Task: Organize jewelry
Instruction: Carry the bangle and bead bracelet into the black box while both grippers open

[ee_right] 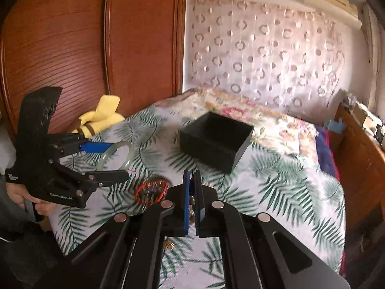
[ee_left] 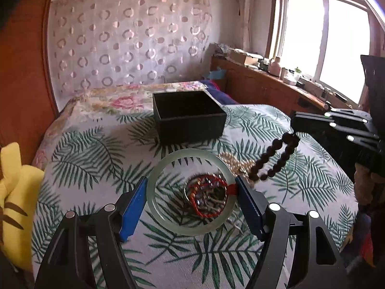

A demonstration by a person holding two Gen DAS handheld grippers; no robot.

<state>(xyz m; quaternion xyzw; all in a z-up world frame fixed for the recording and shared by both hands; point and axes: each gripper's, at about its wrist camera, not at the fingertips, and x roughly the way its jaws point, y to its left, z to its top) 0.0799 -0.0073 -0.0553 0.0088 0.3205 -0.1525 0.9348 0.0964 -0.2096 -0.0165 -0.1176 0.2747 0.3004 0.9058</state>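
Observation:
My left gripper [ee_left: 191,180] is shut on a pale green jade bangle [ee_left: 190,153], its blue pads pressing the ring's two sides just above the leaf-print bedspread [ee_left: 96,159]. Seen through the ring, a tangle of red-cord and beaded bracelets [ee_left: 207,197] lies on the bed. My right gripper [ee_left: 294,125] is shut on a dark wooden bead bracelet [ee_left: 270,151], which hangs in a loop off the bed. A pearl strand [ee_left: 234,162] lies under it. An open black box [ee_left: 190,130] stands behind. In the right wrist view the right gripper [ee_right: 191,173] is shut and hides the beads; the left gripper [ee_right: 119,160] holds the bangle [ee_right: 130,154].
A yellow plush toy [ee_left: 14,192] lies at the bed's left edge by a wooden wardrobe [ee_right: 72,48]. A cluttered wooden ledge [ee_left: 276,77] runs under the window on the right. The black box [ee_right: 209,151] sits mid-bed, with a floral quilt [ee_right: 264,122] behind it.

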